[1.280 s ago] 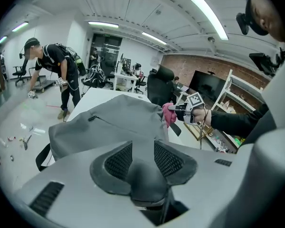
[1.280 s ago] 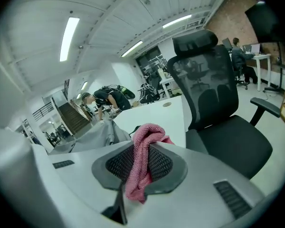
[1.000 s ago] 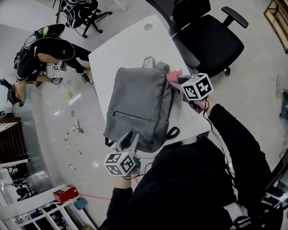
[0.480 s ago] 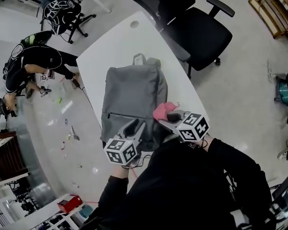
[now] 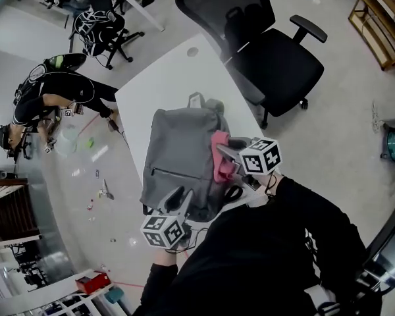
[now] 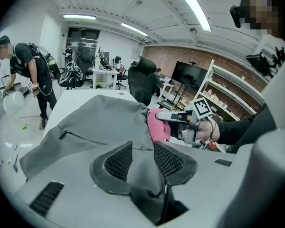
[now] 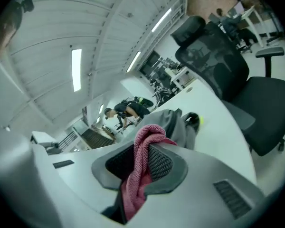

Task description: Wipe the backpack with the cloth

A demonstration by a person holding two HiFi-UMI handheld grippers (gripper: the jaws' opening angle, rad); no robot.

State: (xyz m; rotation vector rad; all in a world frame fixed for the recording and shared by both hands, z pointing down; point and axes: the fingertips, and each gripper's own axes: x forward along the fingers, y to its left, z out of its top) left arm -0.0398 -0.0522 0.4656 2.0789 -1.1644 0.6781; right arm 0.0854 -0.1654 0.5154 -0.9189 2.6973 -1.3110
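Note:
A grey backpack [image 5: 181, 153] lies flat on the white table [image 5: 158, 78], straps away from me. My left gripper [image 5: 176, 199] is shut on the fabric of its near bottom edge; grey fabric [image 6: 143, 167] fills the gap between the pads. My right gripper [image 5: 225, 151] is shut on a pink cloth [image 5: 220, 164], which hangs against the backpack's right side. In the right gripper view the cloth [image 7: 141, 163] runs up between the pads, with the backpack [image 7: 173, 125] just beyond. The left gripper view shows the cloth [image 6: 157, 125] and the right gripper [image 6: 173, 115] above the backpack [image 6: 99, 122].
A black office chair [image 5: 276, 51] stands at the table's far right edge. A person in black [image 5: 52, 94] bends over the floor at the left, among small scattered items. Another chair [image 5: 102, 25] stands at the back left.
The right gripper carried the pink cloth from beside the backpack's top right corner down to its near right end, then up onto its right side. The left gripper kept its hold.

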